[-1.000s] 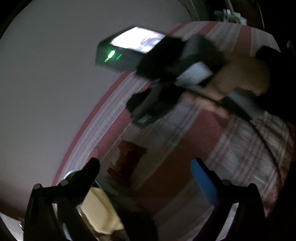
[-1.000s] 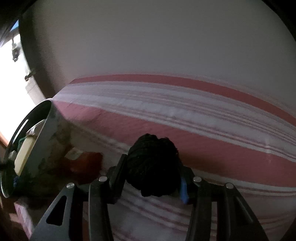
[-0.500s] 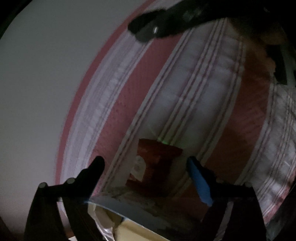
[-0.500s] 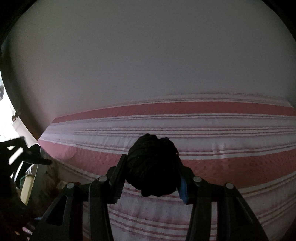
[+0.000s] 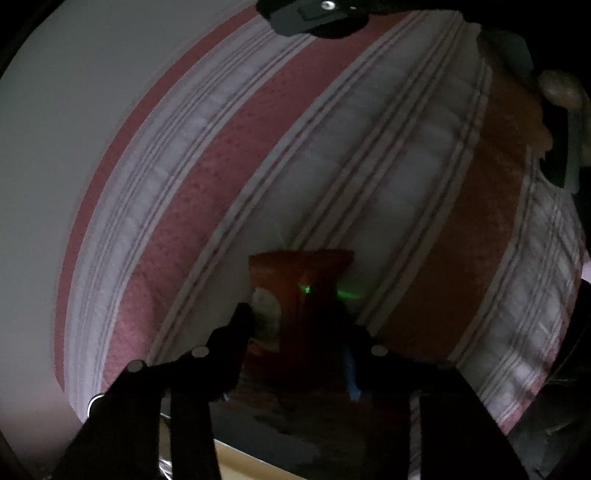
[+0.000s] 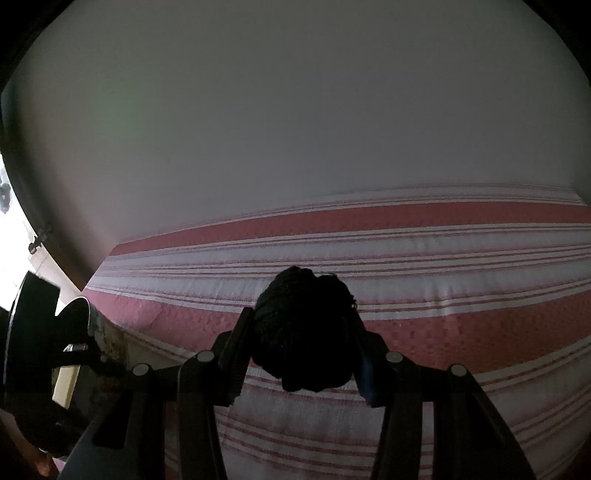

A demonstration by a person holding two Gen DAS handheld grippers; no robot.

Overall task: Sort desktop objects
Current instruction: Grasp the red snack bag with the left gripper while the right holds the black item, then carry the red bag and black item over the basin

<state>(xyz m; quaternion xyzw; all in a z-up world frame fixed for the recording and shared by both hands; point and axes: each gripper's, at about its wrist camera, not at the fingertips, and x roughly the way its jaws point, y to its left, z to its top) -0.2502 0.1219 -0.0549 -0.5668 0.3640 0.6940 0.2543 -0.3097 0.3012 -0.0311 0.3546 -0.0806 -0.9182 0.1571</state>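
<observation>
In the left wrist view my left gripper is closed around a red packet that lies on the pink-and-white striped cloth; its lower part is dark and hidden between the fingers. In the right wrist view my right gripper is shut on a dark ball of yarn and holds it above the striped cloth.
A metal container with a pale yellow object inside stands at the left of the right wrist view, its rim below the left gripper. The other gripper's body shows at the top. A plain wall lies behind.
My left gripper moved forward onto the red packet and its fingers narrowed around it. My right gripper, still holding the yarn ball, swung away from the container.
</observation>
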